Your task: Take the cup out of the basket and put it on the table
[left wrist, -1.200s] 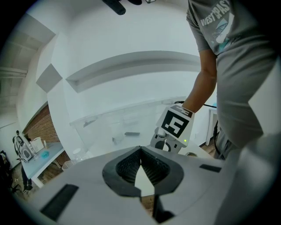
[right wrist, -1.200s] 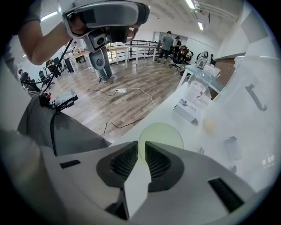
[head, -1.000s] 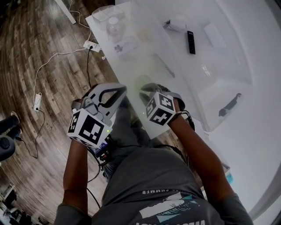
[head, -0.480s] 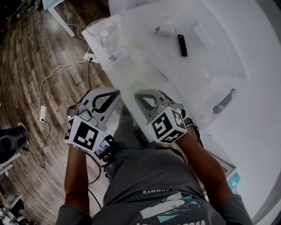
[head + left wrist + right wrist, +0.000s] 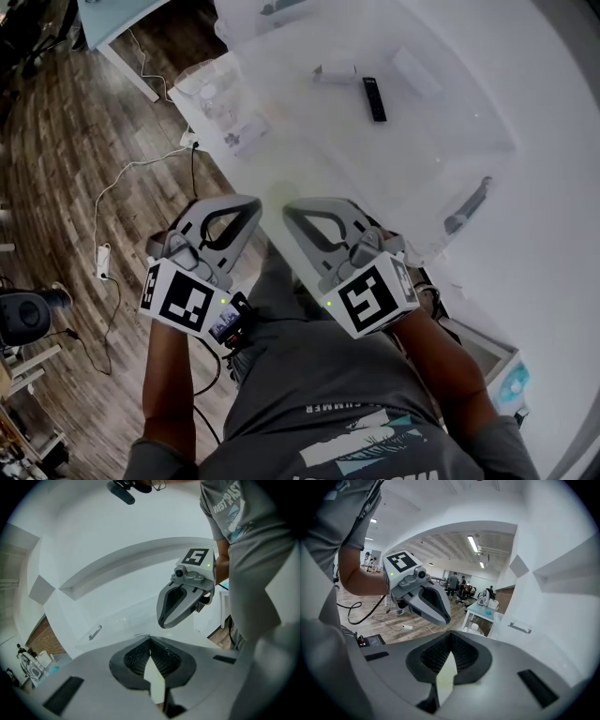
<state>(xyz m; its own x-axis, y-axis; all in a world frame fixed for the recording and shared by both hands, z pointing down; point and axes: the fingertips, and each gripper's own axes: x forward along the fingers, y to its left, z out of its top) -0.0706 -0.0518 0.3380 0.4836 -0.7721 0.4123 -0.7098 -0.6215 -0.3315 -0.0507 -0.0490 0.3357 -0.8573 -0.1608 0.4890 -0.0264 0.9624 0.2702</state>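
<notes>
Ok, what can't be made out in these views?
Basket, head view: washed out by glare; whether a cup is inside cannot be told.
Table, head view: overexposed; small pale items blur into it.
Left gripper view: basket out of frame; the right tool covers part of the table.
Right gripper view: pale object beyond the left tool, too small to identify.

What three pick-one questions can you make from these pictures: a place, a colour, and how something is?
1. Where is the black remote? A on the white table B on the floor C in a gripper
2. What colour is the person's shirt? A red B grey C yellow
3. On the right gripper the fingers are: A wide open B holding a cup C shut, empty
Answers: 1 A, it lies flat on the tabletop; 2 B, grey fabric shows below the arms; 3 C, the fingertips meet with nothing between.
</notes>
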